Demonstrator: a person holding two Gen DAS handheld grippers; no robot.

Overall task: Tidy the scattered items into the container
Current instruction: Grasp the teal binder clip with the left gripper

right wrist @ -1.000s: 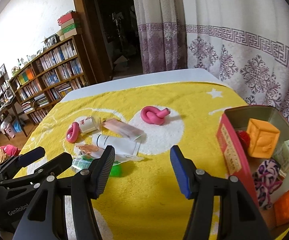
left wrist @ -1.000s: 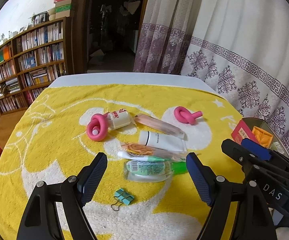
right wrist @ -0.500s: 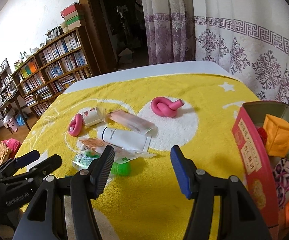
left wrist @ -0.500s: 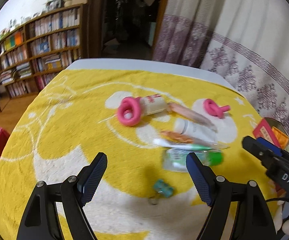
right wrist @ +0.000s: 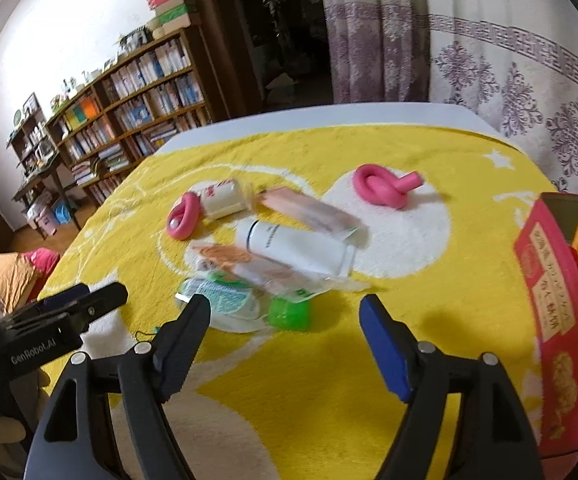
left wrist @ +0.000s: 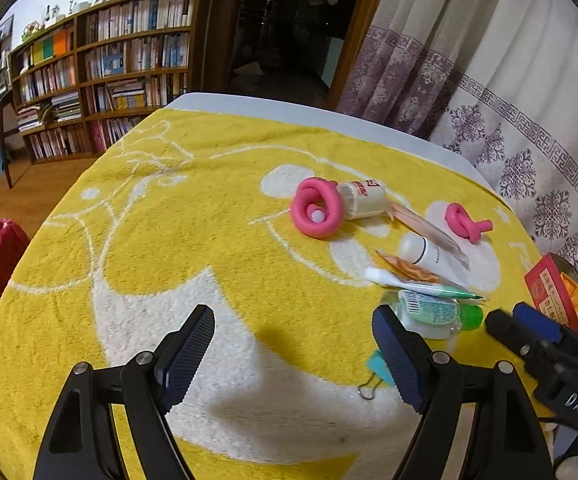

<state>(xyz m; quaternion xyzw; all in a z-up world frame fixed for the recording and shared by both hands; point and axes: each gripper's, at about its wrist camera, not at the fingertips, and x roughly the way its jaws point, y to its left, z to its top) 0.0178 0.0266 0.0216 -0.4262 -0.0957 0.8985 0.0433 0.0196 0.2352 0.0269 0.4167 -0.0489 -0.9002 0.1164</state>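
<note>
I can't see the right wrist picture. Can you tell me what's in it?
The right gripper, its jaws opening with nothing between them, hangs over a yellow towel near a pile: a green-capped bottle, a white tube and sachets. Farther off lie two pink knotted foam rollers, and a red tin with toys stands at the right edge.

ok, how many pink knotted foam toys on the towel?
2. One pink knot lies against the small white bottle; the other pink knot lies alone, toward the curtain. More could be hidden inside the box.
</note>
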